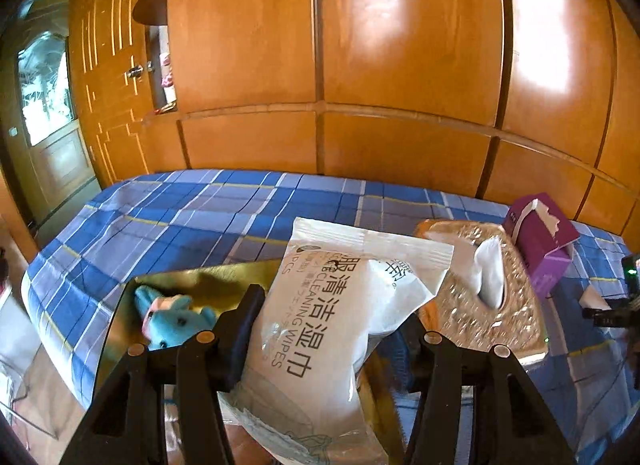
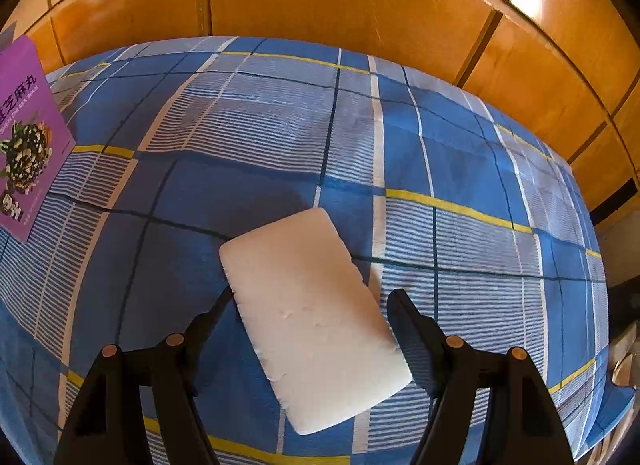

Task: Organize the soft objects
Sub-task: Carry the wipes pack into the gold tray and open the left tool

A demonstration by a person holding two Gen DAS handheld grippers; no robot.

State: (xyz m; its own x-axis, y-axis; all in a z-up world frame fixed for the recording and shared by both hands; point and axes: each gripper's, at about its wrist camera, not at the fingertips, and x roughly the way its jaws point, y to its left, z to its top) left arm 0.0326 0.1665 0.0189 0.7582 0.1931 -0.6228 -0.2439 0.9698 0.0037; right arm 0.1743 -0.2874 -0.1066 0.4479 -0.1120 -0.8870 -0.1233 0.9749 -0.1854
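My left gripper is shut on a white pack of cleaning wipes and holds it above a gold tray. A small blue plush toy lies in the tray, left of the pack. My right gripper is open, its fingers on either side of a white foam block that lies flat on the blue plaid bedsheet. I cannot tell whether the fingers touch the block.
A gold glittery tissue box with a white tissue sticking out sits right of the wipes. A purple box stands behind it and shows at the left edge of the right wrist view. Orange wooden wardrobe doors back the bed.
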